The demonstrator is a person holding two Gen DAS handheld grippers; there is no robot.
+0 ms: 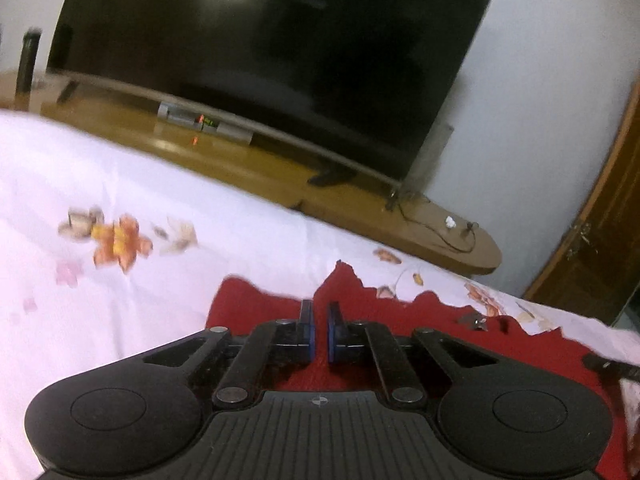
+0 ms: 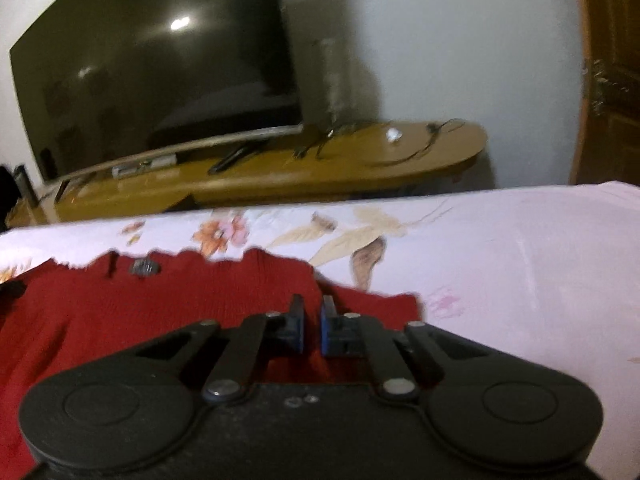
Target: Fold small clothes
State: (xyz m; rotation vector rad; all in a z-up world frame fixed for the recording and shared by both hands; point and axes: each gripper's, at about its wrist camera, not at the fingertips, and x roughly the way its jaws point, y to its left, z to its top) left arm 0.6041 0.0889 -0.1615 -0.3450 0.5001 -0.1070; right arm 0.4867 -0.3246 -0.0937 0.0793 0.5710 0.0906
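The red knitted garment (image 2: 168,300) lies flat on the flowered bedsheet (image 1: 160,192), stretching toward twelve o'clock beneath both tongs, left (image 1: 320,312) and right (image 2: 312,306), each nearly closed and seemingly empty.

The left hand-held gripper (image 1: 320,320) points toward 12 o'clock, fingers nearly together with a narrow gap. The right hand-held gripper (image 2: 313,320) is posed likewise.
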